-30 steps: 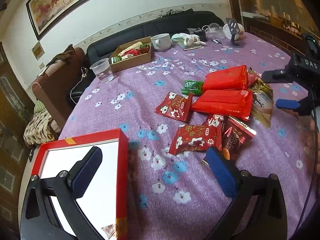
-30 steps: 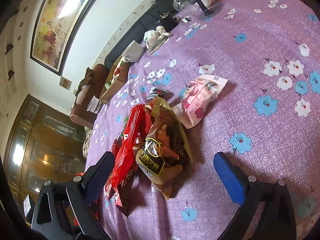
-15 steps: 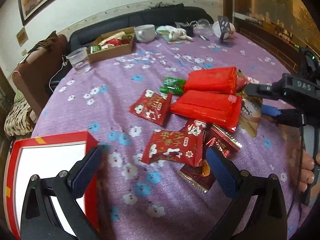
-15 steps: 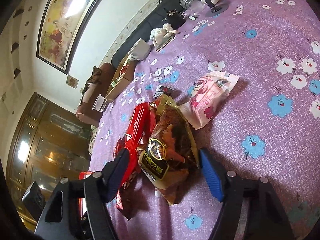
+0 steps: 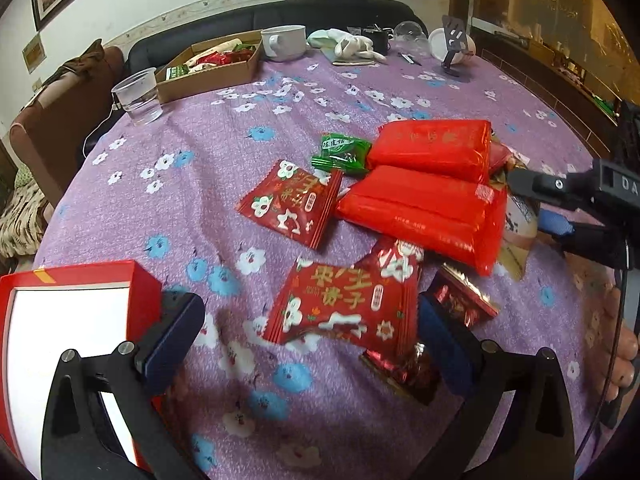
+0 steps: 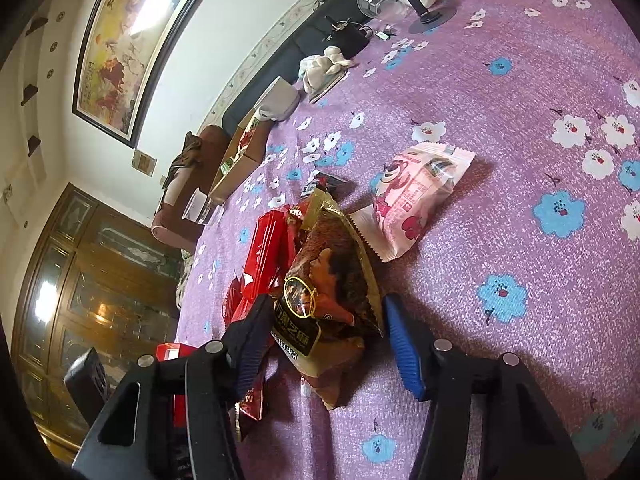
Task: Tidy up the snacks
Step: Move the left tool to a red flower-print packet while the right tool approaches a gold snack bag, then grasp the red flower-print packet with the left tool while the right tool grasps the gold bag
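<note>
Left wrist view: I see a round table under a purple flowered tablecloth (image 5: 248, 148), with a heap of snack packets near its middle. A red box (image 5: 80, 276) with a white inside sits at the near left edge. Two long red foil packs (image 5: 424, 204) lie side by side, touching; a small green packet (image 5: 340, 152) sits just beside them. One red flowered sachet (image 5: 292, 204) lies alone; a second red flowered sachet (image 5: 344, 304) lies between the fingers of my left gripper (image 5: 308, 320), which stands released, pads clear of it. A cardboard tray (image 5: 212, 68) of snacks, a clear plastic cup (image 5: 138, 96) and a white mug (image 5: 284, 42) stand at the far side.

In the right wrist view, my right gripper (image 6: 326, 326) has just been closing around a brown and gold snack bag (image 6: 328, 284). The bag sits between the blue pads; the left pad touches it, the right looks just beside it, so I cannot tell if the grip is firm. A pink packet (image 6: 416, 196) lies just beyond.
</note>
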Demonstrator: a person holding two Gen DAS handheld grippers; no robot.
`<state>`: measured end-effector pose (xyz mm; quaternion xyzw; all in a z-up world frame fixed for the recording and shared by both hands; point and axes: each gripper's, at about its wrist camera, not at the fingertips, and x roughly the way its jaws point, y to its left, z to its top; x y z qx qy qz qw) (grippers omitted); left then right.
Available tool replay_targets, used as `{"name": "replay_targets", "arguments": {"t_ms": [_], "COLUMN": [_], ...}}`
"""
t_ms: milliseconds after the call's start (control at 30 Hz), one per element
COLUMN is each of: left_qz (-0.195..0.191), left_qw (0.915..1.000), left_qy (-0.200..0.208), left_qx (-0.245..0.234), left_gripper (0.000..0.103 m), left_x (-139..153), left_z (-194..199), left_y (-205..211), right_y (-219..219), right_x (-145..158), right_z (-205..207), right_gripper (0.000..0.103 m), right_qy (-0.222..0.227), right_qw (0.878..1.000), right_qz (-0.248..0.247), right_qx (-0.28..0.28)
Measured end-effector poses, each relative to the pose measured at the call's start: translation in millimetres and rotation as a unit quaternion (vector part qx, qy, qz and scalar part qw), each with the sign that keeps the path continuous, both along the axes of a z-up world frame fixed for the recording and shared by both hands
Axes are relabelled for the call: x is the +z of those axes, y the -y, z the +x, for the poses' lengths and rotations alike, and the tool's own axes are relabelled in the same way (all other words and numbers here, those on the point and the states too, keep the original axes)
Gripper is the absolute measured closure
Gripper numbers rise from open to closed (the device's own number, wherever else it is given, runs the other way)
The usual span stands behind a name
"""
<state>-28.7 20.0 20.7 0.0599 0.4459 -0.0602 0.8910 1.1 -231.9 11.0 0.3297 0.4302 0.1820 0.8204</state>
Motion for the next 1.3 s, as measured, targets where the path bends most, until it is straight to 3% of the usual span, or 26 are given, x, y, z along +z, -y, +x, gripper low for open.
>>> {"name": "replay_targets", "arguments": {"t_ms": [200, 400, 567, 700, 933, 1067, 1300], "left_qz": [0.007, -0.008, 0.001, 0.031, 0.020, -0.006, -0.040], "left_qw": [0.9997, 0.9987, 0.9978, 0.9967, 0.9975, 0.9981, 0.9974], "left_qy": [-0.001, -0.007, -0.013, -0.008, 0.001, 0.004, -0.009], "left_qx": [-0.022, -0.050, -0.065, -0.075, -0.068, -0.061, -0.059], "left_gripper": [0.000, 0.006, 0.020, 0.032, 0.069, 0.079, 0.082], "left_x": [-3, -2, 0, -4, 2, 2, 1], "left_z": [3, -2, -9, -17, -17, -15, -10], "left_y": [21, 41, 54, 65, 57, 45, 34], "right_y": [-5, -14, -18, -15, -5, -2, 10], "right_x": [2, 6, 7, 8, 9, 9, 19], "right_z": [0, -2, -5, -9, -13, -13, -16], "right_gripper": [0.045, 0.047, 0.050, 0.052, 0.054, 0.054, 0.062], "right_qy": [0.001, 0.008, 0.004, 0.001, -0.002, 0.000, 0.029], "right_qw": [1.000, 0.999, 0.998, 0.998, 0.999, 0.999, 1.000], "right_qz": [-0.016, -0.051, -0.061, -0.059, -0.048, -0.035, -0.006], "right_qx": [0.001, 0.014, 0.024, 0.023, 0.009, 0.007, -0.010]}}
